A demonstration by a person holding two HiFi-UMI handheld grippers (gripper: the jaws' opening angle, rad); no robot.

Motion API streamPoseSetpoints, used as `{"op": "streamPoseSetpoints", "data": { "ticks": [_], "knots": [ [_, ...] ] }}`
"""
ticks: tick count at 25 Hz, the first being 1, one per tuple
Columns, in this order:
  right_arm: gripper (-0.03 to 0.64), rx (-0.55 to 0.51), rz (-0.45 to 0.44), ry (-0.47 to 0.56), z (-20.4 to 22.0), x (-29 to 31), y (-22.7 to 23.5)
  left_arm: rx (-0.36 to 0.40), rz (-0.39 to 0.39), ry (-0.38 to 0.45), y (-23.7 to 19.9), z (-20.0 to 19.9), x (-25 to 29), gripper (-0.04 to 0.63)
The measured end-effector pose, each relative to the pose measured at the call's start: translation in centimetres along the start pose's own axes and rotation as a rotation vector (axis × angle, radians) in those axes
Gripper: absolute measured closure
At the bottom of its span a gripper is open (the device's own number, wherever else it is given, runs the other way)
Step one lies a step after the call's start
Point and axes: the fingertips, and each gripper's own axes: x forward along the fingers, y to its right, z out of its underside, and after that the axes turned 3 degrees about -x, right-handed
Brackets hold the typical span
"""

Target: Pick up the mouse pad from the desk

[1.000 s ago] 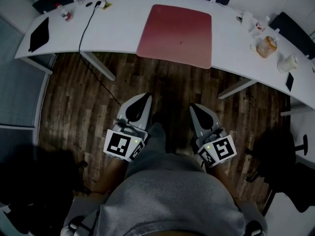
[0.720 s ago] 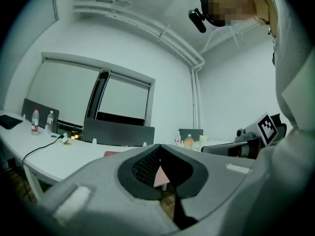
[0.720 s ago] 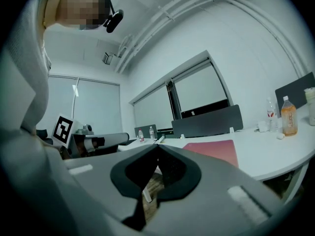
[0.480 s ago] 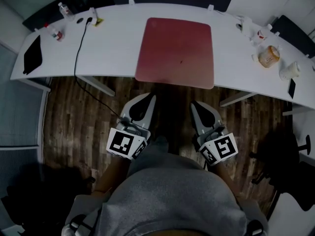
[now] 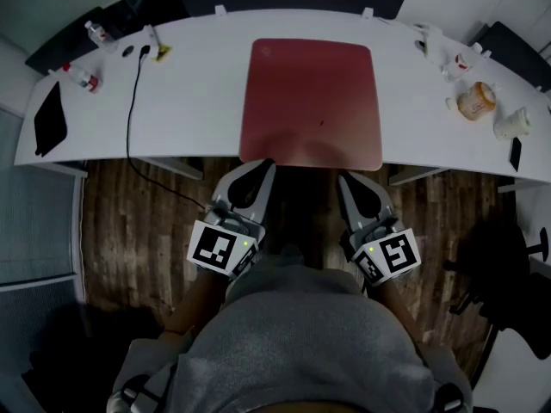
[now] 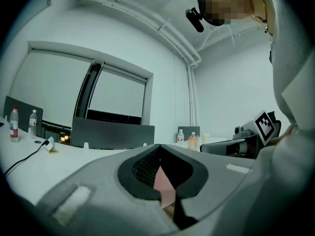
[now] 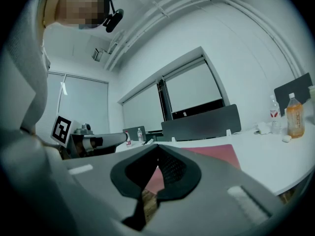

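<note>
Here, the flat red rectangular mouse pad lies on the curved white desk, with its near edge at the desk's front rim. The grey left gripper and the grey right gripper both have their jaws pressed together and empty, pointing at that edge.

The mouse pad is laid mid-desk; the left gripper and right gripper are held abreast before its near edge.
</note>
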Motion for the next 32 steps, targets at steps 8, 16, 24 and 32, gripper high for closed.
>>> {"op": "streamPoseSetpoints", "data": {
  "ticks": [8,16,24,32],
  "knots": [
    [0.615,-0.019,0.055,-0.004,0.8,0.9,2.4,0.005,0.022,-0.019,-1.6,0.8,1.6,0.595],
    [0.615,-0.007,0.065,-0.028,0.5,0.5,4.4,-0.015,-0.01,-0.041,-1.5,1.6,2.3,0.595],
    [0.612,-0.103,0.034,-0.043,1.1,-0.1,5.8,-0.016,-0.042,-0.066,-1.0,2.9,2.5,0.492],
    [0.396,-0.453,-0.079,-0.26,7.3,1.0,7.1,0.243,0.029,-0.223,-0.8,7.3,3.5,0.342]
  ]
}}
